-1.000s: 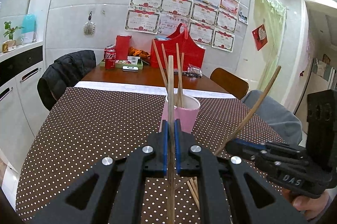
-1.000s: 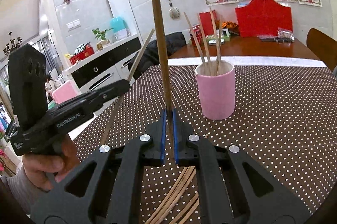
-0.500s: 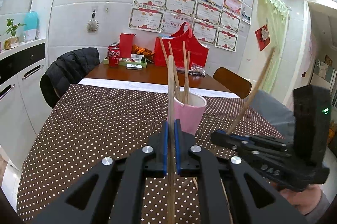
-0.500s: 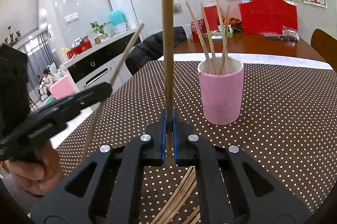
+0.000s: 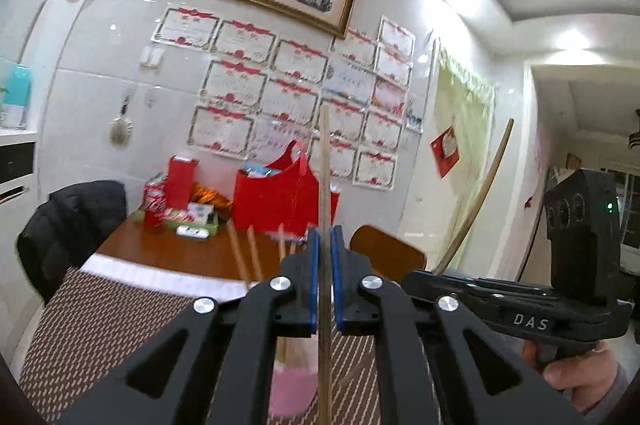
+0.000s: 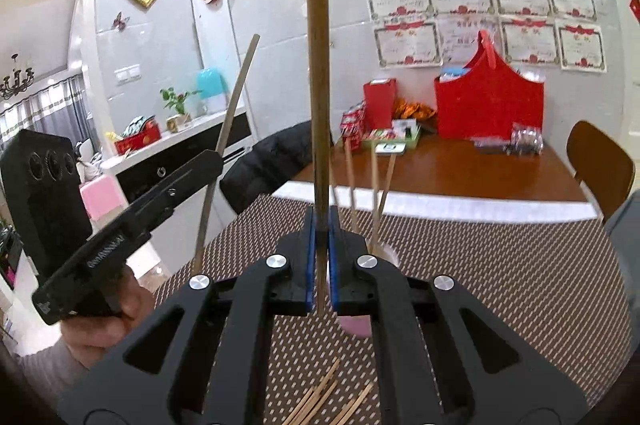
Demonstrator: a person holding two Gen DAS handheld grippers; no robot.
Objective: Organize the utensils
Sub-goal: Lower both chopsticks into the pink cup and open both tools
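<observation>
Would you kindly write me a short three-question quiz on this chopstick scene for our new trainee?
1. True or false: each gripper, left and right, is shut on a chopstick.
2. Multiple choice: the pink cup holds A) spoons, B) chopsticks, C) nothing.
3. Fill in: loose chopsticks lie on the dotted ____.

Key: 1 true, the left chopstick and the right chopstick stand upright between the fingers. 2 B, several sticks rise from the cup. 3 tablecloth.
</observation>
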